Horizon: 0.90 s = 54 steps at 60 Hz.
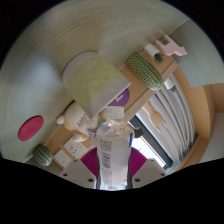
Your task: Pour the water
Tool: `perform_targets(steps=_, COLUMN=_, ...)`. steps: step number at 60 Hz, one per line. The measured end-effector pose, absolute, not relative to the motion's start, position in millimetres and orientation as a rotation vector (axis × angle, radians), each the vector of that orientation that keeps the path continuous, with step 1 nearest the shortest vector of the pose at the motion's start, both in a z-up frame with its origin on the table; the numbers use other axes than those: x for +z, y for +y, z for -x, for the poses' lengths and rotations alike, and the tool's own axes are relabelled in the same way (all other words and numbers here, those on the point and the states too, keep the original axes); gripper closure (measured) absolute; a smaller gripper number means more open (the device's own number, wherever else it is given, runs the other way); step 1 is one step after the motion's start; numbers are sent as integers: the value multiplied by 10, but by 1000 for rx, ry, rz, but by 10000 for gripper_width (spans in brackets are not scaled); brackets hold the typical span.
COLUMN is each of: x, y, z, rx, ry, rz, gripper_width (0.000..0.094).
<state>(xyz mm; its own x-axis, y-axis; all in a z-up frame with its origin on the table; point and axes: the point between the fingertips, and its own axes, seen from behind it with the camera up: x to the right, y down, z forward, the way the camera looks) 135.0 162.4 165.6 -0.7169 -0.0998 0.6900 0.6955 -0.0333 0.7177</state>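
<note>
Tabletop (40, 75), pale and wide, fills the view beyond my fingers. Next in size, a translucent plastic container (92, 78) sits on it ahead of me, resting against a purple disc (121, 97). Beside that container lies a green textured cactus-shaped object (145, 71), and past it some pink and white items (166, 47) that I cannot identify. A clear water bottle (113, 150) with a white cap stands between my fingers; my gripper (112, 166) is closed on it, both magenta pads (90, 160) pressing its sides. A red round object (31, 128) lies well apart on the table. Smallest, a second green cactus-like piece (42, 155) sits near my left finger.
</note>
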Motion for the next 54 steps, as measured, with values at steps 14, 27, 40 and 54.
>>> perform_targets(steps=14, x=1698, y=1646, z=-1357, rx=-1737, ry=-1609, rz=720, gripper_width=583)
perform_targets(steps=27, x=2142, y=1514, z=-1648, rx=-1148, ry=-976, rz=1319, gripper_width=584)
perform_targets(steps=40, x=2436, y=1422, z=-2081, rx=-459, ry=-300, rz=1576, gripper_width=582)
perform_targets(steps=54, x=1732, y=1533, z=-2318, rx=-127, ry=-68, rz=1695, gripper_width=583)
